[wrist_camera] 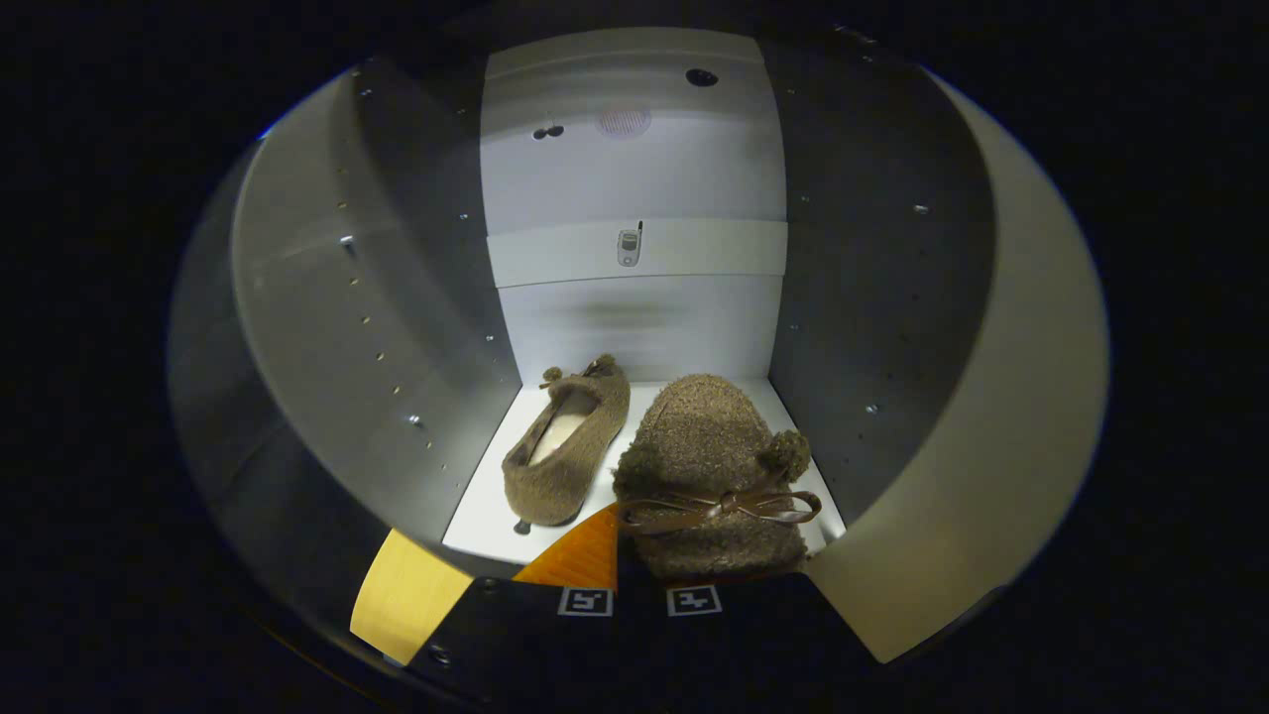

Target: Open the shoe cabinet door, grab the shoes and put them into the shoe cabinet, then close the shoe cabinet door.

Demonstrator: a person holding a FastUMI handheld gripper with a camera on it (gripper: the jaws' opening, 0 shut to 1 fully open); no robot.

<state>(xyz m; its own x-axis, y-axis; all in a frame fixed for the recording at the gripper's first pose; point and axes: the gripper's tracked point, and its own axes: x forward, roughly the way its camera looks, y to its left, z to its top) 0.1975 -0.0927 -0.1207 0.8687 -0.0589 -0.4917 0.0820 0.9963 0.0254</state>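
Note:
I look into the open shoe cabinet (634,188). A brown fuzzy shoe (570,451) lies on the white bottom shelf (484,516), left of centre, its toe towards the back wall. A second matching shoe (706,436), with a brown bow and pompoms, sits just ahead of my fingers on the right of the shelf, toe pointing inwards. My gripper (639,555) is shut on this shoe's near edge. One finger (580,557) shows against the shoe's left side; the other is hidden under the shoe.
Dark grey side walls (436,297) with rows of shelf-pin holes close in on both sides. A white cross rail (694,248) runs along the back panel above the shoes. A pale cabinet front edge (1001,416) curves on the right.

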